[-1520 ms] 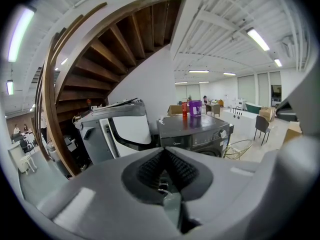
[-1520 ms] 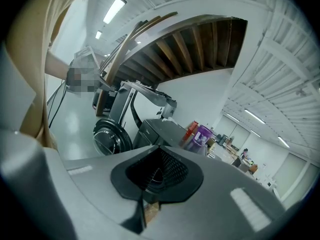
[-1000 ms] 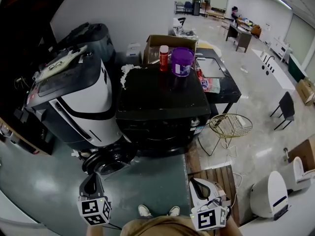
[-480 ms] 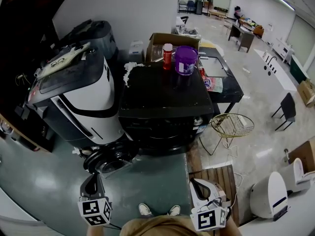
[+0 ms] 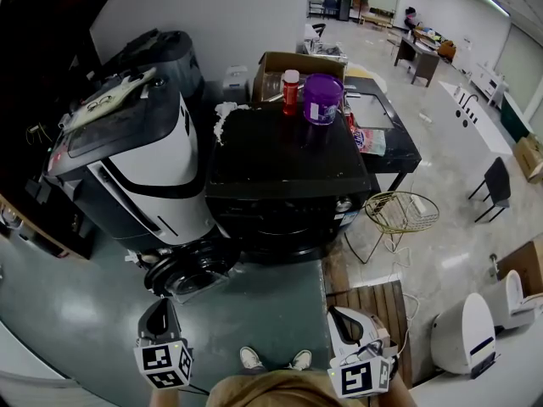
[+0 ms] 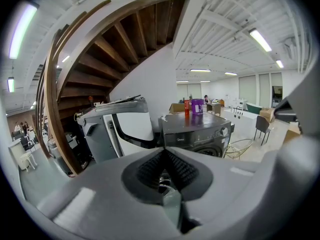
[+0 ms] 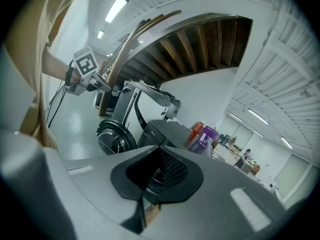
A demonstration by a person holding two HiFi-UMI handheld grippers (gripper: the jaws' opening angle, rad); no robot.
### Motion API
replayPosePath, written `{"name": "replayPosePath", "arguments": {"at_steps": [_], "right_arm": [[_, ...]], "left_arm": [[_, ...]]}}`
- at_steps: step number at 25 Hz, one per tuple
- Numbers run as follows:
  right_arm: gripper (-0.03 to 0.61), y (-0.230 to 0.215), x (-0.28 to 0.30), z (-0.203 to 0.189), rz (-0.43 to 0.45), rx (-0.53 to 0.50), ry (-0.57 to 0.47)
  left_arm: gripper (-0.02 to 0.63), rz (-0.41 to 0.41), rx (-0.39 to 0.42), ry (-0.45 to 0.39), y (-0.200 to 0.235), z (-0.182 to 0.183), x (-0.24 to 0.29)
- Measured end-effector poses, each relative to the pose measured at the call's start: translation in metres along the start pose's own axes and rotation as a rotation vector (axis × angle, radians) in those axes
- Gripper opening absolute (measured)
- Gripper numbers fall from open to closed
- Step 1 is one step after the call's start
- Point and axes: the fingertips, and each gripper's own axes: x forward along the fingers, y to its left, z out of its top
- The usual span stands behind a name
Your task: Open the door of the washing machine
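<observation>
The black washing machine (image 5: 284, 172) stands in the middle of the head view. Its round door (image 5: 188, 271) hangs swung out at the lower left of its front. The right gripper view shows the same door (image 7: 116, 138) to the left of the machine (image 7: 167, 131). My left gripper (image 5: 159, 310) is low at the left, just below the door and apart from it. Its jaws (image 6: 167, 176) are shut with nothing between them. My right gripper (image 5: 339, 314) is at the lower right, away from the machine. It is also shut (image 7: 152, 176) and empty.
A white and black appliance (image 5: 136, 168) stands against the machine's left side. A purple jar (image 5: 322, 98) and a red bottle (image 5: 291, 91) sit on the machine's top, with a cardboard box (image 5: 280, 66) behind. A wire basket (image 5: 399, 213) and a wooden pallet (image 5: 373, 303) lie to the right.
The head view has shifted slightly. Both grippers and the door stay where they were.
</observation>
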Motion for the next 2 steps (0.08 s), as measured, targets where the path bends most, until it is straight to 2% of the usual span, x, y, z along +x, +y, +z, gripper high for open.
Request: {"name": "replayPosePath", "arguments": {"at_steps": [2], "right_arm": [[0.005, 0.0014, 0.0006, 0.0001, 0.0, 0.001, 0.001]], "left_arm": [[0.06, -0.002, 0.0, -0.002, 0.0008, -0.0005, 0.0006]]}}
